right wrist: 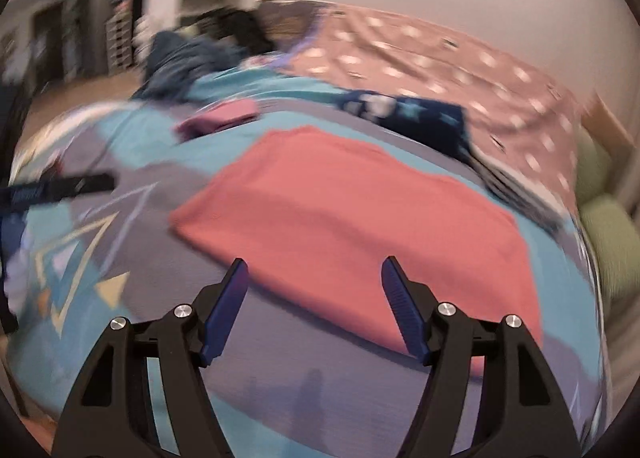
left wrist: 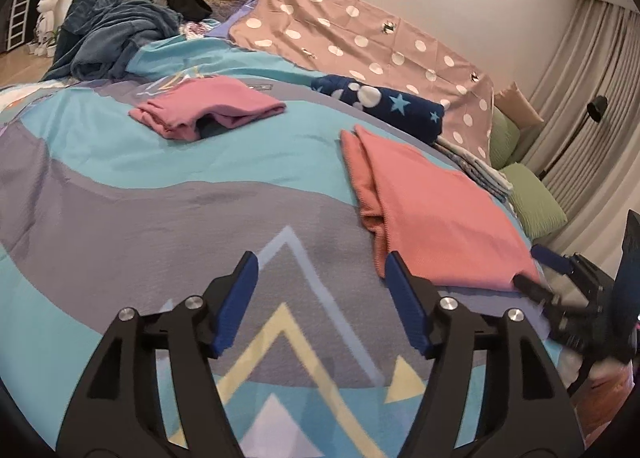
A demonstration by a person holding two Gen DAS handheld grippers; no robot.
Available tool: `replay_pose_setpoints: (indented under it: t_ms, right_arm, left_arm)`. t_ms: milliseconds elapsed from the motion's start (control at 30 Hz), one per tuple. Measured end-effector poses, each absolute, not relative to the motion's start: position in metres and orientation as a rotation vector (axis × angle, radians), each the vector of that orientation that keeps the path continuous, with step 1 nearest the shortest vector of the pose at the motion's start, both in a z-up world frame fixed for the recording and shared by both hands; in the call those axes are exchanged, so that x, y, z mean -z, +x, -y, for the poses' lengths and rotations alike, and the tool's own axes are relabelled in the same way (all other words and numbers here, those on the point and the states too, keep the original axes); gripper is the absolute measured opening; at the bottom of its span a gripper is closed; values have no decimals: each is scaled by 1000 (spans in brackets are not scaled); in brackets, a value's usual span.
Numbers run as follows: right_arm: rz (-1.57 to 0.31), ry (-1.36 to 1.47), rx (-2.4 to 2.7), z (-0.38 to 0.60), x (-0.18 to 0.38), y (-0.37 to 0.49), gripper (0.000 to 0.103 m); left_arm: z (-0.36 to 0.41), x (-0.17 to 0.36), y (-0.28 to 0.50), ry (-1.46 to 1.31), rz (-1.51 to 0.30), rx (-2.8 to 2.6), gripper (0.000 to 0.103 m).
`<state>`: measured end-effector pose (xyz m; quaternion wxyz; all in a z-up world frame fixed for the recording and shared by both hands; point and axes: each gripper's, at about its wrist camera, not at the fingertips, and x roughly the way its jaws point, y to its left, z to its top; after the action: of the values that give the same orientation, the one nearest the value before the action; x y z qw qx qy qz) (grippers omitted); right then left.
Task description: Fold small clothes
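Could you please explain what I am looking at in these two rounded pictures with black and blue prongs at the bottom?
Each picture comes from a wide-angle camera mounted on a hand-held gripper; a person carries one in each hand. The black prongs with blue pads are the gripper's two fingers. The sharper view looks along the left gripper, the blurred one along the right gripper. Both stand open and hold nothing. Below them is a bed with a patterned blue and grey cover. On it lie a folded coral garment, a smaller folded pink garment and a navy piece with stars. The right gripper also shows at the left view's right edge.
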<state>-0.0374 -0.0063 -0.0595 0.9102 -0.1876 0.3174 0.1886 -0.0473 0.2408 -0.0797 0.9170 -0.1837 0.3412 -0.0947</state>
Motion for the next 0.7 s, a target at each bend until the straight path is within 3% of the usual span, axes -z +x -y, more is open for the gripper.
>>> replay_pose_setpoints:
  t_ms: [167, 700]
  right_arm:
    - [-679, -492, -437, -36, 75, -35, 69]
    - [-762, -506, -422, -44, 101, -11, 70]
  left_arm:
    - [-260, 85, -52, -408, -696, 170, 70]
    - [-267, 101, -29, -427, -750, 167, 72]
